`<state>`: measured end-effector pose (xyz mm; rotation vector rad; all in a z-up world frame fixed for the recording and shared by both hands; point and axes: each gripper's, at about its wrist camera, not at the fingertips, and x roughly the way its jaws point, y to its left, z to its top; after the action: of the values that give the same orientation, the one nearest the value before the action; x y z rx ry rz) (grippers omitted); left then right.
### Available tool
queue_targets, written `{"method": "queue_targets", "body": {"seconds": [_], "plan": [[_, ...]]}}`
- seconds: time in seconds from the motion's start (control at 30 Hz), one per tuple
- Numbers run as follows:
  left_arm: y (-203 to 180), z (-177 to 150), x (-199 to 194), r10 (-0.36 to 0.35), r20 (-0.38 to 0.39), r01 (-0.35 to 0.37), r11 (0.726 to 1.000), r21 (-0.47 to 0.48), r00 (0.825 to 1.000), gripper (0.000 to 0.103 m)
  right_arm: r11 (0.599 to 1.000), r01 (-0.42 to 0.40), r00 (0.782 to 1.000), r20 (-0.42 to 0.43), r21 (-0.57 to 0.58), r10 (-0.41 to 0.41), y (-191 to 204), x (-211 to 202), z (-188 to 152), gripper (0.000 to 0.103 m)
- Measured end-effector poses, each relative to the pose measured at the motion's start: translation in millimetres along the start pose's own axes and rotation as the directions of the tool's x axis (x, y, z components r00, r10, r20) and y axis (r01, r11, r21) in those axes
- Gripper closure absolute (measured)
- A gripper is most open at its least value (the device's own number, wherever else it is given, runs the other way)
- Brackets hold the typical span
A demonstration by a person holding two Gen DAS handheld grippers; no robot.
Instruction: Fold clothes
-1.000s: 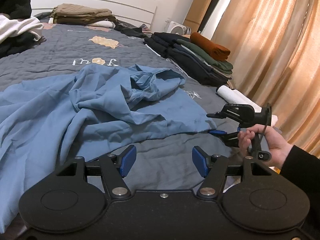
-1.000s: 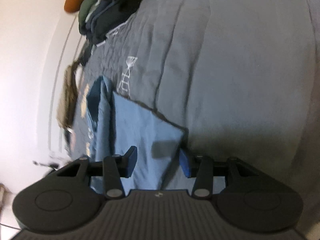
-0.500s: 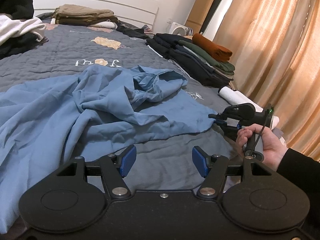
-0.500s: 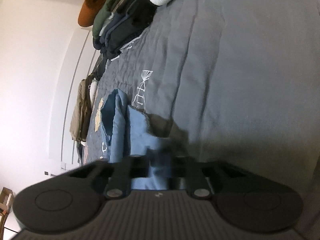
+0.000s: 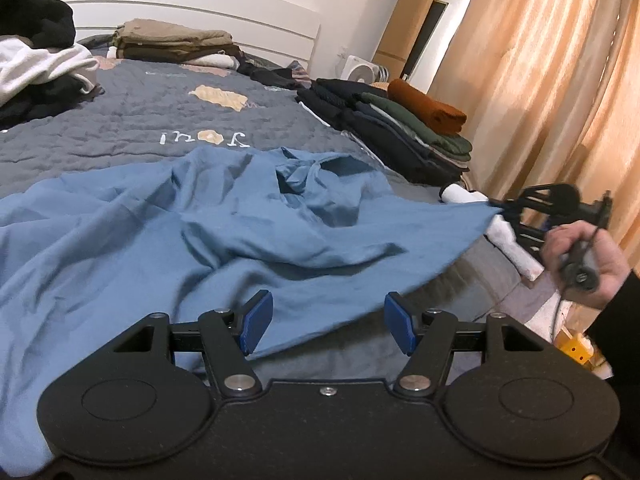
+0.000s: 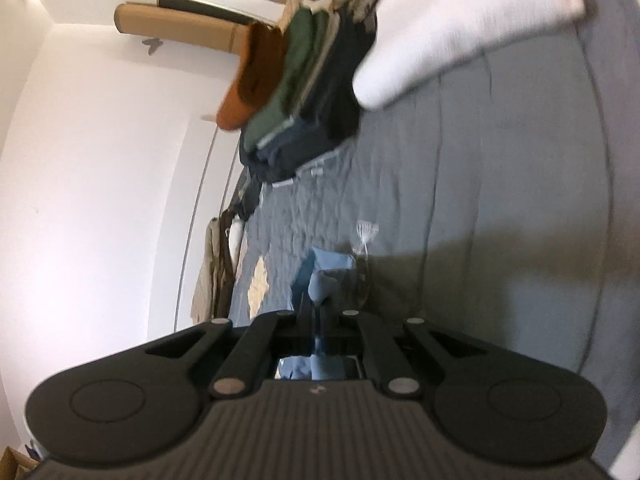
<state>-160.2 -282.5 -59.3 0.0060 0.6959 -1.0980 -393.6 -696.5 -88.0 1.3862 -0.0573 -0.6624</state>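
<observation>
A crumpled blue shirt point(image 5: 200, 236) lies spread on the grey quilted bed point(image 5: 120, 136). My left gripper point(image 5: 326, 326) is open and empty, low over the shirt's near hem. My right gripper point(image 5: 496, 208) is shut on the shirt's right corner and holds it lifted and stretched off the bed. In the right wrist view my right gripper point(image 6: 320, 320) has its jaws closed with blue cloth point(image 6: 322, 280) pinched between them; the view is tilted sideways and blurred.
A stack of folded dark, green and rust clothes point(image 5: 400, 132) sits at the bed's right side, with a white roll point(image 5: 508, 236) near it. Folded tan clothes point(image 5: 172, 40) lie by the headboard, a dark and white heap point(image 5: 36, 64) at far left. Curtains point(image 5: 560, 80) hang on the right.
My right gripper closed on the shirt's right corner, then lifted and pulled it to the right, stretching the cloth. My left gripper moved forward over the near hem, still open.
</observation>
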Motion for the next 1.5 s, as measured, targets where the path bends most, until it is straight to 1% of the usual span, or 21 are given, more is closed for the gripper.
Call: {"method": "queue_targets", "body": {"seconds": [0.13,0.2,0.27,0.3,0.37,0.47,0.53,0.63,0.77,0.8,0.83,0.9,0.97,1.0,1.03,1.1,1.2,1.27,1.37,1.43,1.5], "plan": [[2,0,-5,0.005,0.005,-0.005,1.000,0.000,1.000,0.042,0.997,0.060,0.997,0.051,-0.041,-0.058,0,-32,19,0.101],[3,0,-6,0.006,0.006,-0.006,1.000,0.000,1.000,0.042,0.991,0.110,0.992,0.064,-0.075,-0.106,-3,-41,25,0.101],[4,0,-7,0.007,0.007,-0.007,1.000,0.001,1.000,0.042,0.973,0.191,0.981,0.059,-0.129,-0.184,-9,-42,25,0.101],[5,1,-8,0.007,0.007,-0.007,1.000,0.001,1.000,0.042,0.951,0.253,0.967,0.055,-0.180,-0.247,-11,-37,25,0.101],[5,1,-9,0.008,0.008,-0.008,1.000,0.001,1.000,0.042,0.888,0.362,0.930,0.048,-0.284,-0.364,-13,-23,22,0.098],[7,1,-12,0.010,0.009,-0.010,1.000,0.001,1.000,0.042,0.831,0.430,0.895,0.050,-0.352,-0.443,-15,-14,22,0.097],[8,0,-13,0.011,0.012,-0.011,1.000,-0.003,1.000,0.042,0.804,0.440,0.891,0.083,-0.400,-0.446,-9,-18,20,0.091],[11,0,-16,0.013,0.015,-0.013,1.000,-0.010,1.000,0.042,0.749,0.469,0.879,0.162,-0.469,-0.449,3,-26,14,0.084],[14,2,-20,0.016,0.024,-0.015,1.000,-0.018,1.000,0.042,0.711,0.487,0.873,0.267,-0.507,-0.407,22,-42,9,0.076],[14,2,-21,0.016,0.027,-0.016,1.000,-0.019,1.000,0.042,0.711,0.483,0.876,0.281,-0.512,-0.392,26,-46,8,0.076],[15,3,-22,0.017,0.029,-0.017,1.000,-0.021,0.999,0.042,0.717,0.464,0.886,0.274,-0.520,-0.374,30,-46,6,0.075],[19,3,-25,0.032,0.036,-0.031,0.999,-0.032,0.999,0.041,0.738,0.396,0.918,0.217,-0.546,-0.332,39,-40,0,0.075],[24,3,-29,0.046,0.043,-0.044,0.998,-0.043,0.998,0.041,0.755,0.296,0.953,0.124,-0.585,-0.278,50,-28,-14,0.074],[26,4,-31,0.053,0.046,-0.051,0.998,-0.048,0.998,0.041,0.761,0.245,0.965,0.076,-0.601,-0.251,55,-22,-21,0.072],[28,4,-32,0.061,0.049,-0.058,0.997,-0.054,0.997,0.041,0.761,0.192,0.974,0.026,-0.619,-0.225,61,-16,-31,0.069],[32,4,-36,0.075,0.055,-0.072,0.995,-0.065,0.996,0.040,0.734,0.107,0.980,-0.053,-0.670,-0.191,75,-3,-58,0.065],[39,5,-41,0.097,0.065,-0.092,0.992,-0.082,0.993,0.037,0.663,0.007,0.976,-0.138,-0.748,-0.166,98,14,-100,0.063],[43,5,-45,0.112,0.071,-0.105,0.990,-0.093,0.991,0.037,0.630,-0.055,0.967,-0.198,-0.775,-0.160,108,25,-125,0.061],[52,6,-50,0.144,0.075,-0.135,0.984,-0.112,0.987,0.037,0.578,-0.150,0.943,-0.291,-0.802,-0.159,125,43,-163,0.060],[59,5,-55,0.177,0.073,-0.167,0.978,-0.127,0.981,0.036,0.540,-0.216,0.922,-0.351,-0.813,-0.161,137,54,-188,0.060],[67,4,-59,0.210,0.071,-0.199,0.970,-0.141,0.975,0.036,0.498,-0.278,0.901,-0.402,-0.822,-0.162,149,55,-218,0.059]]}}
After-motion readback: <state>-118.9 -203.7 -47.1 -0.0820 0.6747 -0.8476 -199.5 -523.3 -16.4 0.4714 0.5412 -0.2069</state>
